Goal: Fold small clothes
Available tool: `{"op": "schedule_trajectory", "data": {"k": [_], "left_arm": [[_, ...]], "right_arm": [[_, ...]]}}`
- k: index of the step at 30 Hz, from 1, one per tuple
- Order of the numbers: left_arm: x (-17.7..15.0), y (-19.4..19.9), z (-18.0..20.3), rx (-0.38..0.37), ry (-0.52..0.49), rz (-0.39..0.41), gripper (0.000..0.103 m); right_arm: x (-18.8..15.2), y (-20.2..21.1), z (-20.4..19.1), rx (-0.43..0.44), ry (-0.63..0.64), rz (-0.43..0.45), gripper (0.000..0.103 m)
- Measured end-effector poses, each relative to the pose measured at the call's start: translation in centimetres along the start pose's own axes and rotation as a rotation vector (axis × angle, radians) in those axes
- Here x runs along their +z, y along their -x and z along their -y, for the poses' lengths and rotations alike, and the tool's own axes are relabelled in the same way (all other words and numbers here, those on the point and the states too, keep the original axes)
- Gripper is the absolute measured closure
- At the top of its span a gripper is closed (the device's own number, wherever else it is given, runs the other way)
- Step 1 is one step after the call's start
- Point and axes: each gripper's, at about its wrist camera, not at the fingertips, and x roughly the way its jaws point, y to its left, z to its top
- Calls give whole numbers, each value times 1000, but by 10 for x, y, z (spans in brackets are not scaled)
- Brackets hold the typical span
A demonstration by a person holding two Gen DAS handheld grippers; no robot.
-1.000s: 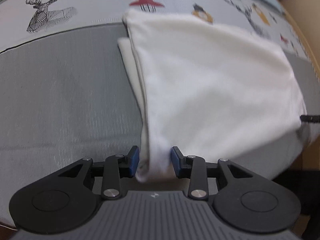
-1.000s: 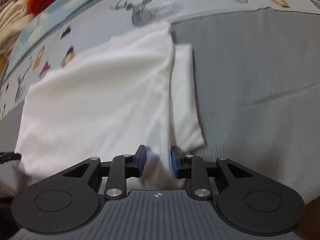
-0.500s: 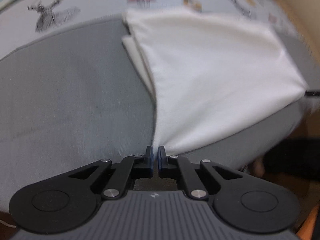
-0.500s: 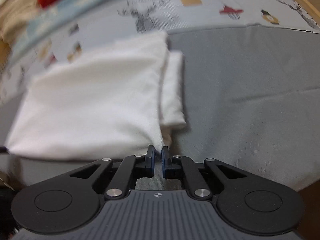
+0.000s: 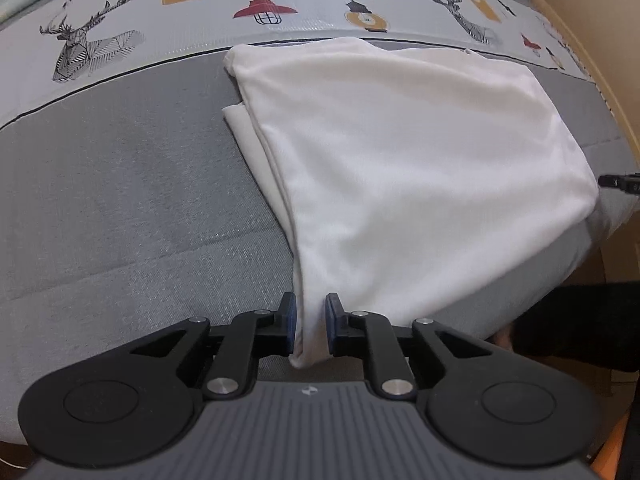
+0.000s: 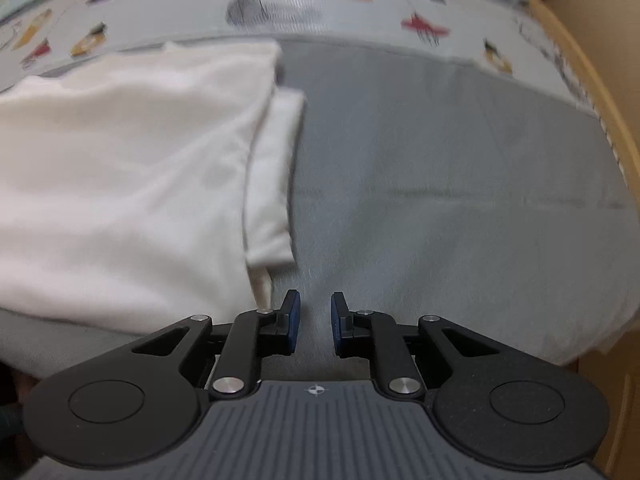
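Observation:
A white garment lies folded on the grey bed cover, with a narrower layer sticking out on one side. My left gripper is open, and the garment's near corner lies loose between its blue pads. In the right wrist view the garment fills the left half. My right gripper is open and empty, over bare grey cover just right of the garment's near corner. The tip of the right gripper shows at the right edge of the left wrist view.
The grey cover meets a pale printed sheet with deer and lamp pictures at the back. A wooden bed frame curves along the right. The bed's near edge drops off at the lower right.
Both grippers were shut on the garment's near corners half a second ago and have now opened. The right gripper has shifted right, off the cloth; the corner still lies between the left pads.

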Motion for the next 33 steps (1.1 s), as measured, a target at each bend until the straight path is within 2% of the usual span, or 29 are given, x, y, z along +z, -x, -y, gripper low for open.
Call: {"op": "schedule_trajectory", "data": {"k": [3, 5, 6, 7, 9, 12, 14, 16, 22, 29, 31, 33], "left_arm": [[2, -15, 1, 24, -19, -55, 86], [0, -23, 2, 53, -41, -92, 82], [0, -23, 0, 67, -41, -91, 76], [2, -21, -2, 75, -23, -77, 75], [8, -14, -13, 74, 67, -3, 71], [19, -10, -34, 45, 240, 82, 69], [24, -12, -43, -15, 313, 116, 68], [25, -17, -46, -57, 355, 114, 68], [37, -40, -38, -55, 320, 84, 68], [39, -51, -41, -66, 285, 81, 69], [37, -48, -41, -79, 262, 85, 89], [38, -44, -37, -72, 232, 108, 95]], "right_arm": [[9, 10, 8, 170, -85, 92, 85], [11, 3, 8, 237, -113, 68, 82], [12, -5, 5, 216, -96, 30, 82], [10, -13, -1, 159, -62, -19, 82], [5, -28, -4, 53, -11, -104, 65], [12, -22, -2, 25, -19, -50, 65], [16, -11, -1, 21, -25, 11, 65], [20, -5, 0, -7, -20, 56, 65], [34, -6, 1, -107, -29, 102, 65], [44, -3, 20, -103, -202, 125, 65], [47, 3, 25, -89, -267, 165, 65], [52, 15, 30, -63, -317, 204, 65]]}}
